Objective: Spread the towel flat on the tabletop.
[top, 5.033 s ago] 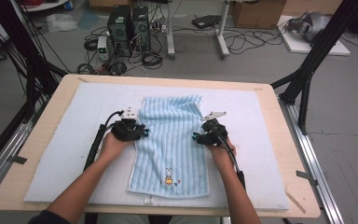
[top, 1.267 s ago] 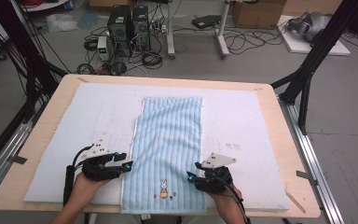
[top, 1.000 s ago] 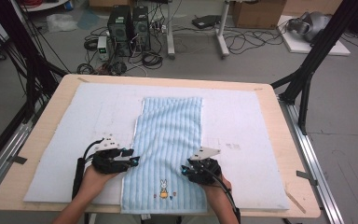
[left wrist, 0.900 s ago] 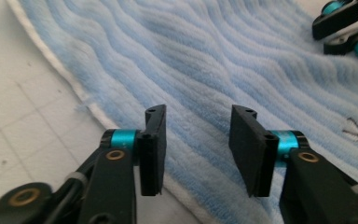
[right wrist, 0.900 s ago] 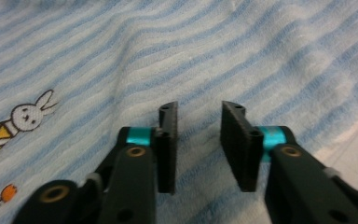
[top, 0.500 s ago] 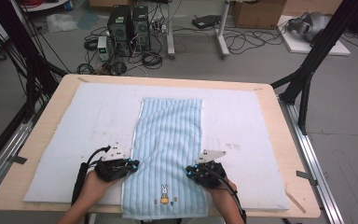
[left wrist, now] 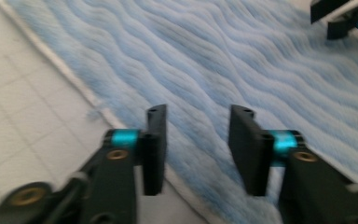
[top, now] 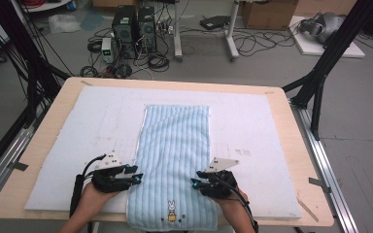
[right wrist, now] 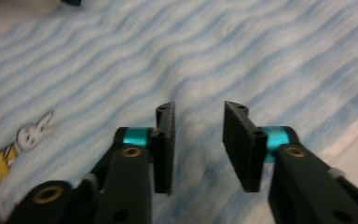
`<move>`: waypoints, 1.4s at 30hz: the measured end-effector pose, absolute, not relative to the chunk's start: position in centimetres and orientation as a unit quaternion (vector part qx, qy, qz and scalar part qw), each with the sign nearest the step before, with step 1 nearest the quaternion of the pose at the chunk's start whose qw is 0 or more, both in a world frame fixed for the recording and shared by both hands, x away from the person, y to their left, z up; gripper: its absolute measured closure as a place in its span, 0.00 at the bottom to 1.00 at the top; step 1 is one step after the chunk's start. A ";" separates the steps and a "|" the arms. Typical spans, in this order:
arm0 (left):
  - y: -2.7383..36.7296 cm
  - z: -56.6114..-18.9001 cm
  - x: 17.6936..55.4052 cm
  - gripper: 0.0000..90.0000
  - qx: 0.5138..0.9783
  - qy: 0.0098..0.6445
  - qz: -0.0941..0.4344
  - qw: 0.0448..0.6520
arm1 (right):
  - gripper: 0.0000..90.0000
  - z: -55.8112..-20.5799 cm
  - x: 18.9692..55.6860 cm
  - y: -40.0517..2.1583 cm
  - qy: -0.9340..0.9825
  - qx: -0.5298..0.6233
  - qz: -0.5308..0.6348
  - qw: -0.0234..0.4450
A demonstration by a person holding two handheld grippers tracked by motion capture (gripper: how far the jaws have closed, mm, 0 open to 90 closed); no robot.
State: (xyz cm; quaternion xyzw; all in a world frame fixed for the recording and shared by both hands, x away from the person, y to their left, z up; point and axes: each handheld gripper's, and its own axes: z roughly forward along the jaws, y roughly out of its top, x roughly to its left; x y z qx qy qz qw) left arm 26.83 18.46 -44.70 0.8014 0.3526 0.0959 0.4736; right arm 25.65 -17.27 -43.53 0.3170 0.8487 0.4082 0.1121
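A light-blue striped towel (top: 175, 155) lies flat and lengthwise on the white mat, with a small rabbit print (top: 171, 211) near its front end. My left gripper (top: 137, 175) sits at the towel's left edge, near the front. Its jaws have just been opening and stand open over the towel's hem (left wrist: 121, 119), gripping nothing. My right gripper (top: 194, 184) is at the right edge, also just opened, with bare towel pile (right wrist: 214, 56) showing between its pads. The rabbit print (right wrist: 28, 135) lies to its left.
The white mat (top: 272, 145) covers most of the wooden table (top: 298, 121). Black frame posts (top: 320, 73) stand at the table's sides. Computers and cables (top: 136, 29) sit on the floor beyond the far edge. The other gripper (left wrist: 345, 18) shows across the towel.
Five seconds ago the grippers were at mid-table on a shorter towel. The towel now lies stretched toward the front edge, and both hands sit low beside its near part.
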 end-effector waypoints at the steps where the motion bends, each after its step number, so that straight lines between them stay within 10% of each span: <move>1: 18.7 -44.6 26.9 0.58 0.798 0.356 0.098 0.476 | 0.61 -43.4 25.8 -17.3 0.844 0.321 0.413 0.121; 15: 20.2 -43.4 30.1 0.46 0.766 0.370 0.111 0.513 | 0.51 -43.7 28.8 -17.3 0.832 0.346 0.408 0.149; 31: 20.9 -43.3 33.5 0.45 0.753 0.389 0.136 0.513 | 0.94 -44.1 31.7 -16.8 0.875 0.305 0.365 0.094; 39: 20.9 -43.2 34.2 0.45 0.751 0.394 0.139 0.512 | 0.92 -43.9 31.2 -18.0 0.879 0.301 0.363 0.066; 42: 20.8 -43.0 34.9 0.45 0.743 0.400 0.133 0.519 | 0.70 -43.9 31.1 -18.1 0.874 0.298 0.377 0.071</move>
